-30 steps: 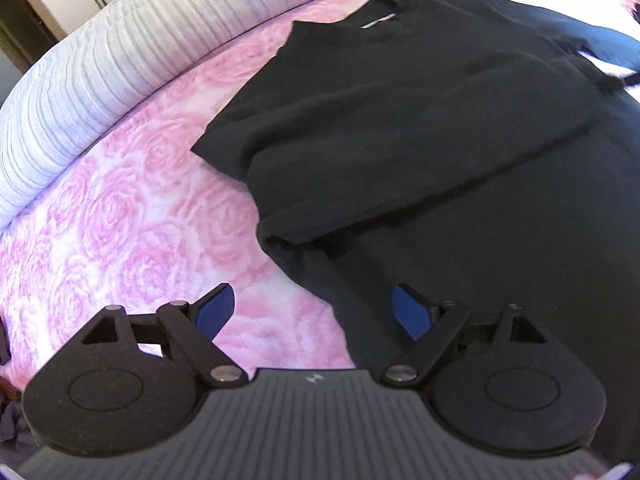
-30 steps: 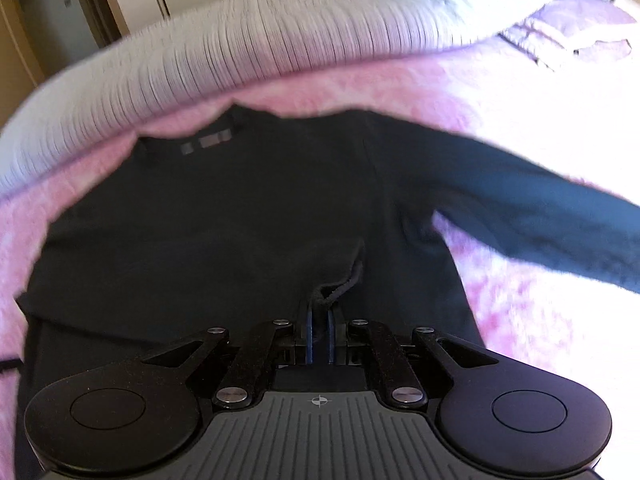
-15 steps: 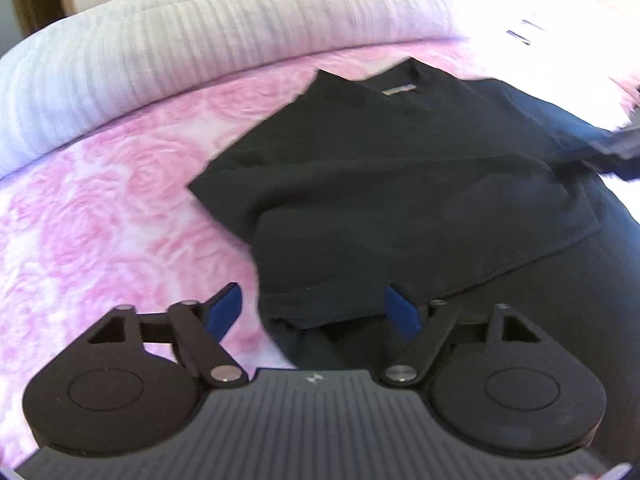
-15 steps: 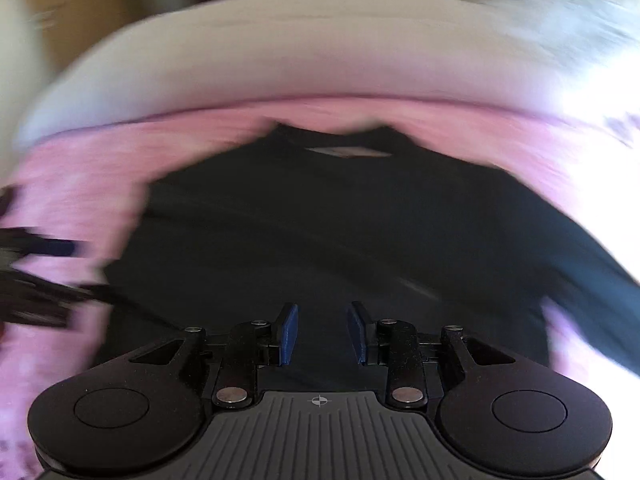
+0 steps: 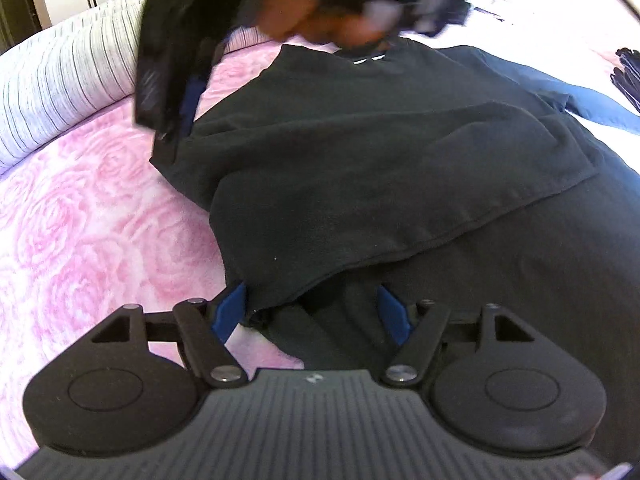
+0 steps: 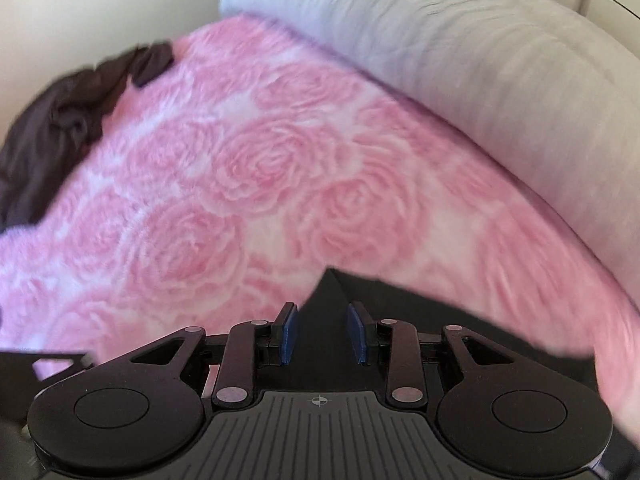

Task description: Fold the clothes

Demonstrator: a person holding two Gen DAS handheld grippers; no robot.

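Through my left wrist camera, my left gripper (image 5: 310,308) hovers with jaws spread wide over the near edge of the black shirt (image 5: 400,168), which lies flat on the pink rose-patterned blanket (image 5: 88,232); the folded hem sits between my blue pads (image 5: 230,312) but they do not press it. My right gripper (image 5: 172,64) appears blurred above the shirt's far corner, near the grey striped bolster (image 5: 60,92). Through my right wrist camera, my right gripper (image 6: 322,334) has jaws partly apart, having just been opening, empty, poised over a corner of the black shirt (image 6: 360,292). A crumpled dark garment (image 6: 60,128) lies at the blanket's far left.
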